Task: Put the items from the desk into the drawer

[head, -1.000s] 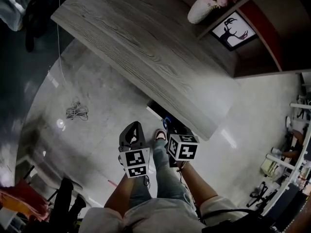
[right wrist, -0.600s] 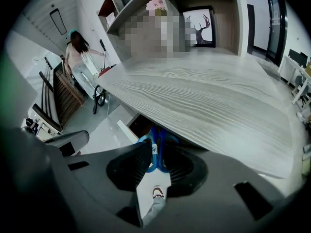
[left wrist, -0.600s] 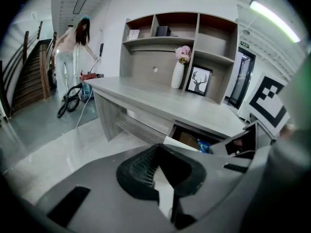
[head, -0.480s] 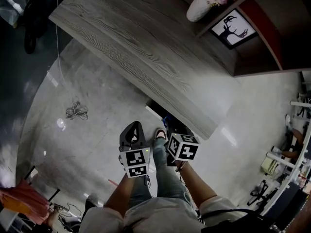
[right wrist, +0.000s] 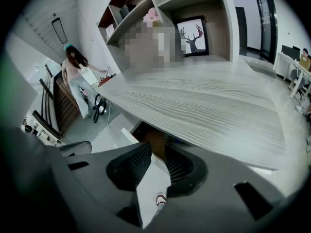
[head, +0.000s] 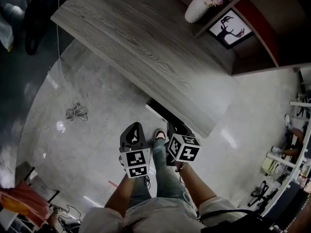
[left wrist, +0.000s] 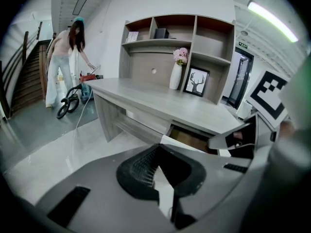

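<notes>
Presently, both grippers were held low at the person's front, clear of the desk, which showed a bare top. No loose item was visible on it. Only a vase and a framed deer picture stood at the shelving behind it.

The left gripper had its jaws set apart in a narrow wedge. Nothing lay between them, and only floor showed through the gap. The right gripper was likewise parted and empty, with floor and the toe of a shoe visible through it.

The drawer stood pulled out beneath the desk's near edge, just ahead of the right gripper. Its contents could not be made out.

In my judgement the grippers were carried low and unloaded because nothing remained on the desk to collect. The right one sat nearest the drawer front, suited to pushing it shut.

Against the earlier frames, both grippers occupied nearly the same place. A blue object previously visible inside the drawer was no longer in sight, and less of the drawer's opening showed. Whether the drawer had been pushed partway in or the view had merely shifted could not be settled.
</notes>
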A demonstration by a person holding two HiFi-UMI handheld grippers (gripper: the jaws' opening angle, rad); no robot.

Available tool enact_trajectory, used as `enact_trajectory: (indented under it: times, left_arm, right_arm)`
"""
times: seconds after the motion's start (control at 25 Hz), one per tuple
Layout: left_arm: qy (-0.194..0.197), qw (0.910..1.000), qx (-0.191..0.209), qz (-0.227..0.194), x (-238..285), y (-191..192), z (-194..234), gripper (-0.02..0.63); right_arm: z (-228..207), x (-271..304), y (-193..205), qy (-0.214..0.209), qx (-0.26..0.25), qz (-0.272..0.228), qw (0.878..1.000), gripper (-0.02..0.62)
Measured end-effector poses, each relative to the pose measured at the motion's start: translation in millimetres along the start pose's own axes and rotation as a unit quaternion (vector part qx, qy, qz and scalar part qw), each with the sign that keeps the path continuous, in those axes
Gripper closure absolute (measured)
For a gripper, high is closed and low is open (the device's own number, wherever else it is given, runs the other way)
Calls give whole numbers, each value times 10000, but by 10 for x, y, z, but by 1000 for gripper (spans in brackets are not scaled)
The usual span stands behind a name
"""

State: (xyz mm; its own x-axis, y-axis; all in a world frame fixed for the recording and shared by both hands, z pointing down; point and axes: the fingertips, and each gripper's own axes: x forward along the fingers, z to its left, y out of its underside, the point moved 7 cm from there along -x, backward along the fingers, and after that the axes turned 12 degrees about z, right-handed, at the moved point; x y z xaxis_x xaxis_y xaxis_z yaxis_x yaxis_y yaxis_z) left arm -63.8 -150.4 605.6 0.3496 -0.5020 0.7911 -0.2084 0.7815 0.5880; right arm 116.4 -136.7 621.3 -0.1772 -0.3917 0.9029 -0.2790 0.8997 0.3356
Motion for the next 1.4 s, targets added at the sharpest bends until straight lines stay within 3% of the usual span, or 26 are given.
enact_trajectory:
  times: [0.28,0.44,0.76,1.2,1.4]
  left_arm:
    - [27,10000,-30,-84,-119,2,-20,609]
    - [63,9998,-48,-187,-231,-53,-31,609]
    - [131,9991,-118,-388,-582,-183,-144,609]
    - [478,9939,-180,-975,-1078,-649,-451,609]
    - [587,9909,13,-1208,-1265,-847,-564,609]
  right_arm:
    - [41,-130,40,48,-14,-83,10000,522]
    - [98,-256,26,73,-131,-175,9997,565]
    - [203,-678,-31,39,-262,-566,9980,592]
    - [241,-1340,-105,28,-449,-1196,9918,595]
    - [188,-1638,-161,-86,-406,-1496,9879,595]
